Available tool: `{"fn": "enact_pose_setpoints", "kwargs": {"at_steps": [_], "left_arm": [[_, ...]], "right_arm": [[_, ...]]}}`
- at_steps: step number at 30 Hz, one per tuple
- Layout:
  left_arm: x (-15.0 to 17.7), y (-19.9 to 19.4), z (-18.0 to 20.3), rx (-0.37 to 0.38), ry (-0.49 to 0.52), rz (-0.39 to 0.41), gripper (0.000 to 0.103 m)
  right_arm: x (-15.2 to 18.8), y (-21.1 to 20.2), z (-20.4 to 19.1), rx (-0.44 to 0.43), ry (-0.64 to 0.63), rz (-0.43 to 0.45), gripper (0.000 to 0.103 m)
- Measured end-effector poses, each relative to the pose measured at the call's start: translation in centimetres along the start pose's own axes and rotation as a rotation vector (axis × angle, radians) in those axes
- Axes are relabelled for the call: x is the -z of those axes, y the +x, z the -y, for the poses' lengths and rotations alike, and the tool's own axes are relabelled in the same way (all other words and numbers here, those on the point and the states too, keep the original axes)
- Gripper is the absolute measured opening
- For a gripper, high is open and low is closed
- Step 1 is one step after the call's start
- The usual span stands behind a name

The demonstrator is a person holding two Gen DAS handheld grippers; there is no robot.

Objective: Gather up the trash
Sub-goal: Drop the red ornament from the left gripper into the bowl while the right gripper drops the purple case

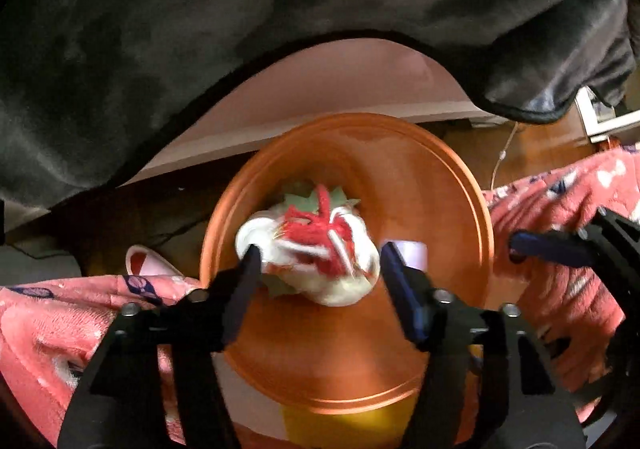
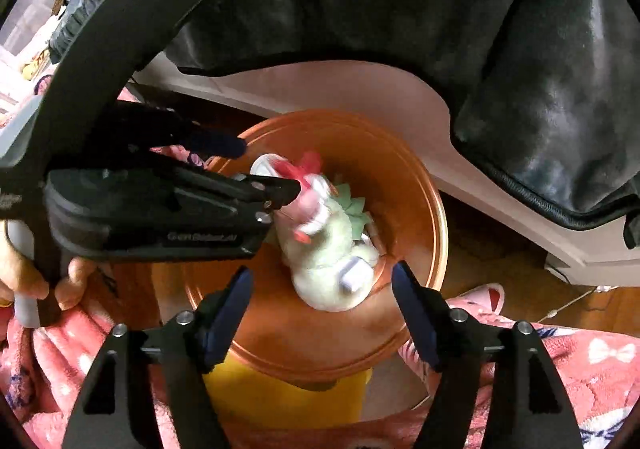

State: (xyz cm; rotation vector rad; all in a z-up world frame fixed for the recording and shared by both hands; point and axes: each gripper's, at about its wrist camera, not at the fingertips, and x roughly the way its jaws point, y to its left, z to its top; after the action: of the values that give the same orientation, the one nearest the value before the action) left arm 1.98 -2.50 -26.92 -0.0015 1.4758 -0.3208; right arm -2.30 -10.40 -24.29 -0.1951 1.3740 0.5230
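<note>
From left to right: the left gripper point(image 1: 320, 261) is seen with jaws standing apart, pads clear of the trash bundle point(image 1: 312, 253), a crumpled mass of white, red and green wrappers lying inside the orange bin point(image 1: 460, 201). The right gripper point(image 2: 322, 285) is likewise held over the bin, jaws wide and empty. The bundle is judged deposited. No further trash can be identified in either view; whether more remains to be collected cannot be told.
</note>
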Motion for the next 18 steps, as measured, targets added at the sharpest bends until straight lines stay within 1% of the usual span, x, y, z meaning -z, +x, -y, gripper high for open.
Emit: {"fn": "enact_pose_setpoints", "kwargs": {"at_steps": [4,9,14,18], "left_arm": [[0.0,-0.5,-1.1,0.017,-0.04,0.011,0.065],[0.3,-1.0,-1.3,0.025,-0.061,0.038,0.066],[0.6,-1.9,-1.6,0.023,-0.078,0.073,0.067],[0.6,-2.3,-1.6,0.015,-0.085,0.089,0.067]], "right_arm": [[0.2,-0.2,0.7,-0.011,0.033,0.01,0.071],[0.7,-1.4,1.4,-0.016,0.065,0.058,0.071],[1.6,-2.6,1.8,-0.005,0.094,0.11,0.071],[2.0,-3.2,1.6,0.007,0.104,0.129,0.071]]}}
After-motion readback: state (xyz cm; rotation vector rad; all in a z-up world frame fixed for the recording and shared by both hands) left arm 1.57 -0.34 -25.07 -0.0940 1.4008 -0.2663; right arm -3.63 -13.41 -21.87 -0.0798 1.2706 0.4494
